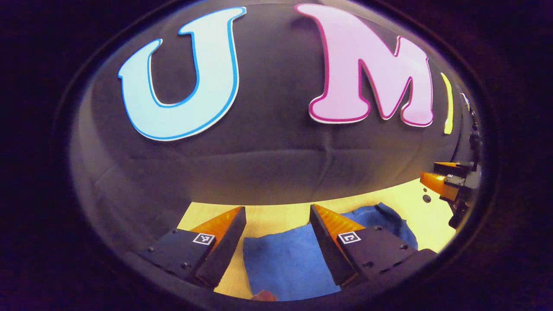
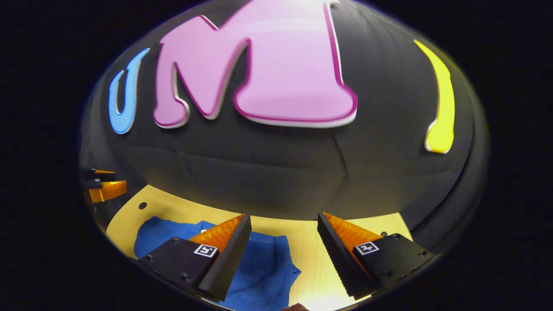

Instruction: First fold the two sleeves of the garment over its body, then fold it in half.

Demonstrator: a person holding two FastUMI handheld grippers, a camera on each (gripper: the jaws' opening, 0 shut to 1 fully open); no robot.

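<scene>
Both tools above the garment (image 1: 285, 259) on the counter (image 1: 276, 214).
Left tool (image 1: 276, 216) and right tool (image 2: 283, 222) spread apart, seemingly holding nothing.

A black cloth wall (image 1: 268, 164) closes the back of the booth, its fabric creased with faint seams and folds that run across and down it. Below it lies a pale wooden table (image 1: 276, 214), its grain lit warm yellow, the far edge meeting the cloth along a curved line. In the right gripper view the same tabletop (image 2: 311, 259) glows brightest near the bottom, where light pools on the wood. A small dark round hole (image 2: 142, 205) marks the table surface near its far edge; it also shows in the left gripper view (image 1: 427, 198).
</scene>
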